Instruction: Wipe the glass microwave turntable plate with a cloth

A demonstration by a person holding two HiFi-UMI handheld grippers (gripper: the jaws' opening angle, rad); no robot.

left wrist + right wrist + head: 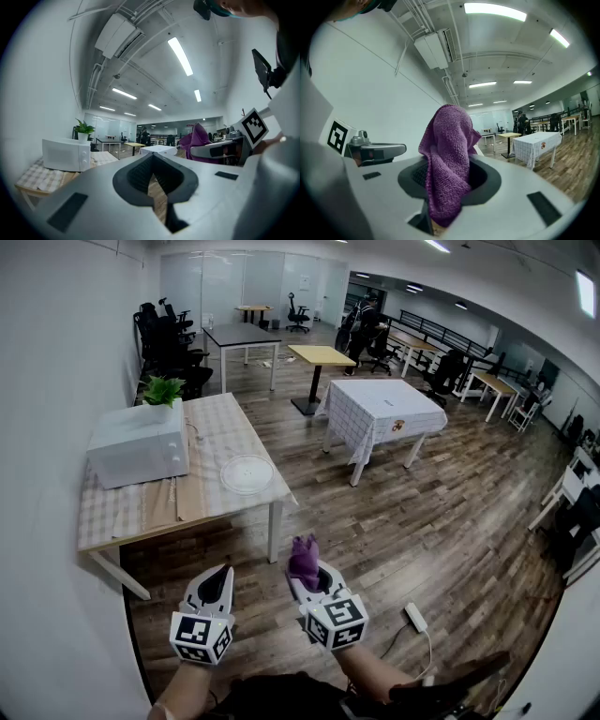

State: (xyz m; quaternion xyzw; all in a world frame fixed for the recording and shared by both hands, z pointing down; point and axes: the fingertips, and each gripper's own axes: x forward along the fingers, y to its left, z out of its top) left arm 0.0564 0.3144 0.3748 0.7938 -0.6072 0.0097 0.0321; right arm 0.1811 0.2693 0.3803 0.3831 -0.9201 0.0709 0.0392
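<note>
In your head view, the glass plate (247,473) lies clear and round on the checked table (112,512), near the white microwave (139,444). In its own view, your left gripper (152,158) has its jaws closed together, empty. In its own view, your right gripper (449,165) clamps a purple terry cloth (446,140).

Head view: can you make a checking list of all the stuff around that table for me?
Surface: table with a checked cover, against the wall.
Job's things: glass plate lies flat near the table's edge; purple cloth is in the right gripper, off the table.
Clutter: white microwave with a potted plant at its back.
Grippers: left gripper shut, empty; right gripper shut on the purple cloth.
Cables: white plug block with its cord on the wooden floor.
Surroundings: more tables, office chairs, a person far off.
</note>
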